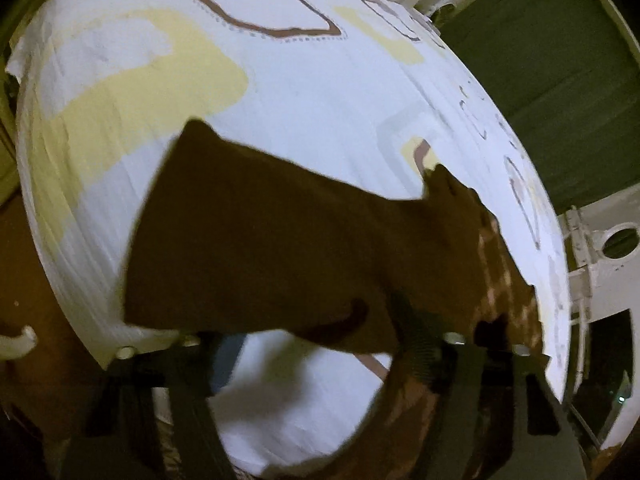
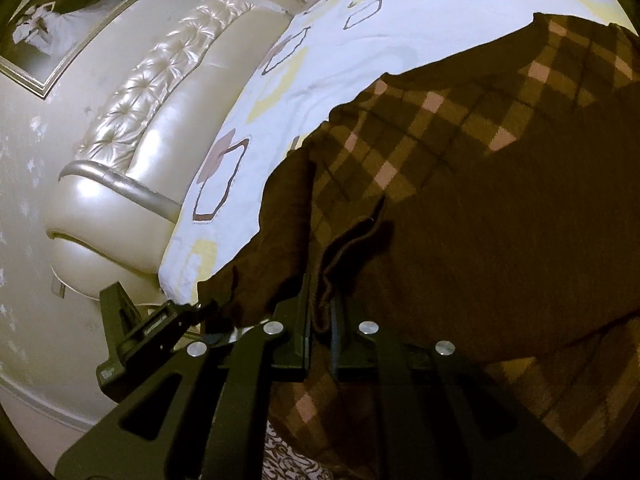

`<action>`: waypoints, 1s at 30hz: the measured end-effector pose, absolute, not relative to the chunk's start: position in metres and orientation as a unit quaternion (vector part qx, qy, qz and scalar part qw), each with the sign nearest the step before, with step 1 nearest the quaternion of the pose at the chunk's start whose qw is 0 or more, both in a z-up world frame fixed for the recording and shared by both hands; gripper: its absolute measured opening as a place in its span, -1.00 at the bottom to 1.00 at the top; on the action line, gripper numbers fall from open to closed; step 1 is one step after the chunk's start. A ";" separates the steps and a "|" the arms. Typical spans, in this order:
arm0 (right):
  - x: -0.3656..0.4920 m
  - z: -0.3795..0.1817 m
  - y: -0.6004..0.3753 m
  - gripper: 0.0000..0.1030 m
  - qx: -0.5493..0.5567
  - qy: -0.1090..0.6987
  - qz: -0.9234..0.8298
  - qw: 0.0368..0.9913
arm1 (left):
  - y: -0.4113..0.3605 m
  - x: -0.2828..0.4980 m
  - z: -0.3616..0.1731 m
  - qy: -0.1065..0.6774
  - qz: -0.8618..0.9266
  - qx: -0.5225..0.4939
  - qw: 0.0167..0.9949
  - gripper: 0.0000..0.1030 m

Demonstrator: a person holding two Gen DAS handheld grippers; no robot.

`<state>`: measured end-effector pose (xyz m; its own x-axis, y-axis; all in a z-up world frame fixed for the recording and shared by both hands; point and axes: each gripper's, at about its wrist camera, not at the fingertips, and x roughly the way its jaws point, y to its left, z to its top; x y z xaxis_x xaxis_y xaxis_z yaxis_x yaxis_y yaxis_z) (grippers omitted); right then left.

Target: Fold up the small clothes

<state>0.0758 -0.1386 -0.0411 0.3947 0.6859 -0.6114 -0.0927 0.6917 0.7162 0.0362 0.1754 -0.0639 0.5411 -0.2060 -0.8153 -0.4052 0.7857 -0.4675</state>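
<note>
A brown garment [image 2: 500,208] with a tan-and-pink plaid panel lies on a bed [image 1: 304,92] covered by a white sheet printed with pale yellow patches and brown outlined shapes. In the right wrist view the garment spreads from the bed's near edge inward, its plaid part uppermost, and the right tongs [image 2: 320,312] are pinched nearly closed on a thick ribbed hem of it at that edge. In the left wrist view the plain brown cloth is raised off the sheet and hangs across the frame, blurred; the left tongs [image 1: 332,344] stand about half open beneath it, and I cannot tell whether their pads press on the fabric. Beyond the bed stands a cream tufted headboard [image 2: 168,80] below a framed picture [image 2: 60,32].
</note>
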 end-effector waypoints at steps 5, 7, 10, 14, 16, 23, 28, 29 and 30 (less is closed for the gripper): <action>0.078 -0.038 -0.138 -0.85 0.297 0.488 0.251 0.782 | 0.195 0.047 -0.066 0.480 0.064 -0.345 0.804 -0.79; 0.079 -0.032 -0.137 -0.85 0.289 0.483 0.252 0.787 | 0.208 0.049 -0.059 0.463 0.078 -0.357 0.808 -0.82; 0.080 -0.022 -0.130 -0.87 0.269 0.475 0.257 0.797 | 0.229 0.051 -0.042 0.438 0.101 -0.353 0.821 -0.84; 0.086 -0.013 -0.115 -0.87 0.252 0.469 0.266 0.803 | 0.255 0.055 -0.031 0.421 0.129 -0.353 0.825 -0.84; 0.087 -0.014 -0.105 -0.87 0.248 0.472 0.272 0.801 | 0.264 0.055 -0.030 0.420 0.139 -0.347 0.827 -0.84; 0.088 -0.037 -0.061 -0.87 0.188 0.517 0.289 0.783 | 0.267 0.056 -0.045 0.438 0.147 -0.327 0.825 -0.84; 0.087 -0.049 -0.055 -0.74 0.191 0.530 0.293 0.773 | 0.264 0.057 -0.047 0.439 0.145 -0.319 0.827 -0.84; 0.087 -0.051 -0.054 -0.65 0.196 0.534 0.299 0.766 | 0.264 0.057 -0.047 0.440 0.145 -0.317 0.828 -0.84; 0.087 -0.053 -0.051 -0.60 0.196 0.535 0.304 0.763 | 0.264 0.058 -0.047 0.440 0.144 -0.316 0.828 -0.84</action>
